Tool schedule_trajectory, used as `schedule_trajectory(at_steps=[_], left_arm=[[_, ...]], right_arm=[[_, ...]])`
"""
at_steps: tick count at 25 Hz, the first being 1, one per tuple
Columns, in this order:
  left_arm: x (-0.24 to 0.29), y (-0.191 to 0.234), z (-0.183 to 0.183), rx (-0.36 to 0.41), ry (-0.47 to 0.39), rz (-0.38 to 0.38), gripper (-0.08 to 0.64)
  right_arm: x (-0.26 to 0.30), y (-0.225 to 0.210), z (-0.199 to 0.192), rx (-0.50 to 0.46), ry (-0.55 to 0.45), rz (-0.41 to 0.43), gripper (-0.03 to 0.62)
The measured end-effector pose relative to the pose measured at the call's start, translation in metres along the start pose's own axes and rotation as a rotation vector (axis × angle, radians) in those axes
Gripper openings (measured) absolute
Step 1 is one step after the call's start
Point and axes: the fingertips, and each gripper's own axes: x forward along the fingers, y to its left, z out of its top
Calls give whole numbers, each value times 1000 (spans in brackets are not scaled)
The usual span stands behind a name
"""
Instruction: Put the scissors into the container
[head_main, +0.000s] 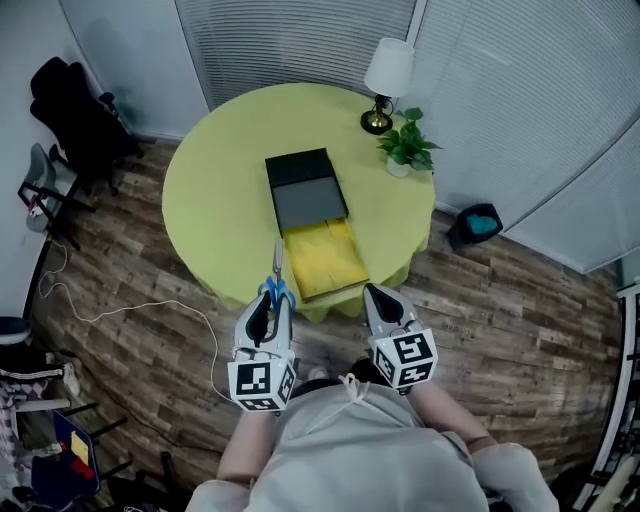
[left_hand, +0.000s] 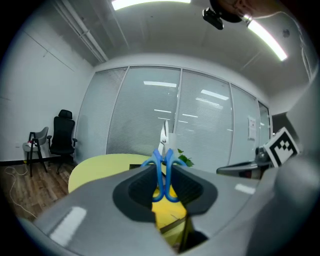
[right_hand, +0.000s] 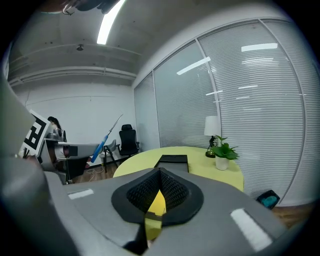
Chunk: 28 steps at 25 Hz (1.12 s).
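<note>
As the scissors (head_main: 278, 283) stand now: they are clamped by their blue handle loops in the left gripper (head_main: 276, 306), blades closed and pointed forward and up, in the air just off the near edge of the worktop (head_main: 215, 200).
Left gripper: its jaws are set part-way apart and pressed on the handles.
Right gripper (head_main: 371, 294): its jaws are brought together with nothing between them, and it is held beside the left one, short of the near edge.
Container (head_main: 309, 204): a long box is laid from the middle of the worktop to its near edge, dark at the far end, grey in the middle, yellow at the near end; which part is open cannot be told.
Done: the pick-up is judged complete.
Left: the carry over the near edge, the lowering into the container and the release are not yet done.
Open room: the way from the scissors to the container's near end is judged short and unobstructed, and bare worktop is seen on both sides of the box.
Edges: the yellow end is seen to reach the near edge, so a knock there is judged a risk.
Far things: a lamp (head_main: 386, 82) and a potted plant (head_main: 408, 146) are placed at the far right edge, well apart from the container.
</note>
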Motion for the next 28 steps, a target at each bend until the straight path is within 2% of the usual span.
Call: schedule_trajectory(at_steps=[10, 17, 21, 28], left_arm=[[76, -4, -23, -23, 128, 18, 95], [129, -11, -73, -29, 295, 2, 95], [155, -16, -104, 10, 406, -4, 95], [188, -19, -140, 25, 528, -6, 95]], right_arm=[[67, -48, 13, 16, 42, 57, 0], [103, -82, 9, 0, 86, 97, 0], [117, -99, -2, 0, 122, 113, 0], [137, -119, -24, -14, 183, 147, 0]])
